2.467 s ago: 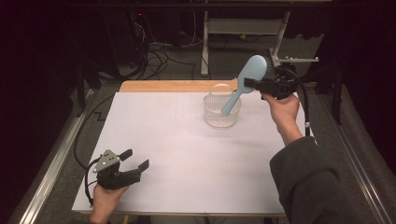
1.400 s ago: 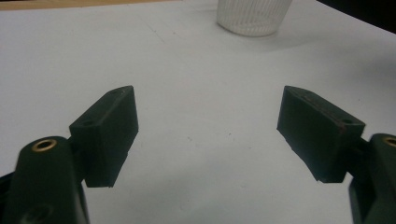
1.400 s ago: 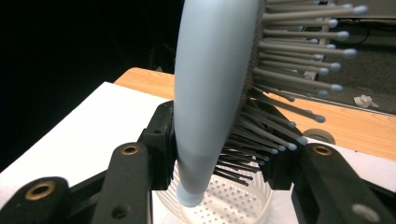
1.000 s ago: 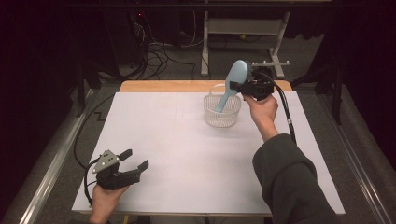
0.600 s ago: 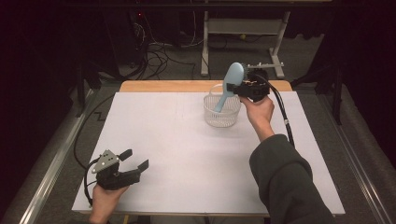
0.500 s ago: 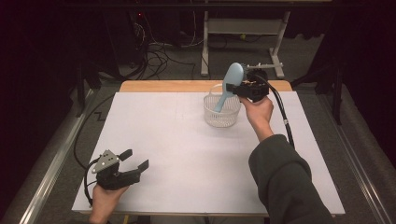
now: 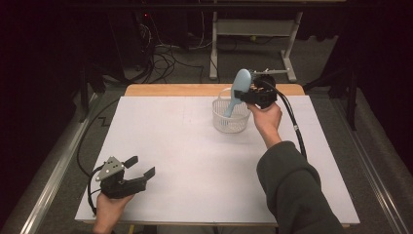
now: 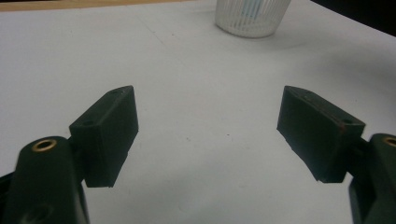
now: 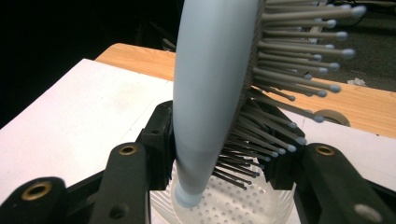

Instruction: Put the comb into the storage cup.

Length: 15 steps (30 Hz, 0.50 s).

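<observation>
My right gripper [image 7: 243, 94] hangs over the far side of a white slatted basket [image 7: 232, 123], shut on a light blue hairbrush [image 7: 240, 80]. In the right gripper view one pad presses on the hairbrush's [image 9: 210, 93] smooth back and the other meets its bristles; the jaws have just been opening a little with the brush still between them. The brush stands tilted, head up, handle tip down inside the basket [image 9: 233, 207]. My left gripper [image 7: 141, 165] rests open near the table's front left corner, nothing between its fingers [image 8: 109, 133]. The basket [image 8: 252, 16] stands far ahead of it.
A white sheet [image 7: 195, 165] covers the table, with a strip of bare wood [image 7: 170, 90] at the far edge. A black cable [image 7: 292, 122] trails from the right gripper across the right side. Desk legs and floor cables lie beyond the table.
The right hand has carried the brush left and down from the basket's right side, so its handle now dips into the basket. The left gripper has stayed put.
</observation>
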### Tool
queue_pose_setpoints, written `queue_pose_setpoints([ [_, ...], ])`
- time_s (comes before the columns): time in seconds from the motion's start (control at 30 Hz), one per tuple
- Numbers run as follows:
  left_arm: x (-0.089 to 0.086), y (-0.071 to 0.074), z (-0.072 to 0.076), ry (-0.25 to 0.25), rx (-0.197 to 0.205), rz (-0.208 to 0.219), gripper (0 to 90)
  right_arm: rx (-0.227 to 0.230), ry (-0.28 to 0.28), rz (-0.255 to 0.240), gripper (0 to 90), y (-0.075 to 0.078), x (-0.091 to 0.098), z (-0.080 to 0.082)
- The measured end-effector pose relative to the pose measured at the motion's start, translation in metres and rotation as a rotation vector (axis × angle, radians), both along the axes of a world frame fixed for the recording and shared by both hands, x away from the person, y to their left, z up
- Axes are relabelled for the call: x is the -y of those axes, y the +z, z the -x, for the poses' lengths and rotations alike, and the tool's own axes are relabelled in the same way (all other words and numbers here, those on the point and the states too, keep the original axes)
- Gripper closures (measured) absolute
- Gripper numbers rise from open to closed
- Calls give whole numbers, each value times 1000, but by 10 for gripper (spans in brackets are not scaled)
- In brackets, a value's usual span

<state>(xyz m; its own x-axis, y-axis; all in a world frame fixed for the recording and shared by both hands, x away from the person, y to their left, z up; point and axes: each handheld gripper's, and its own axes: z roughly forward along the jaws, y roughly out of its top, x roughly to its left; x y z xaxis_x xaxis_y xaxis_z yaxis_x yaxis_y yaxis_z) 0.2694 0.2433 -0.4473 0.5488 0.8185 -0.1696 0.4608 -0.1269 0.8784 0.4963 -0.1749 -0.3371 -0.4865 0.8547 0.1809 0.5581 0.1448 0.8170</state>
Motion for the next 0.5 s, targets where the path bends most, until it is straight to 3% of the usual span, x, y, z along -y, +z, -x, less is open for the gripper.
queue_pose_setpoints([
  [0.5, 0, 0, 0, -2, -1, -5, 199, -26, 9, 20, 529, -11, -4, -1],
])
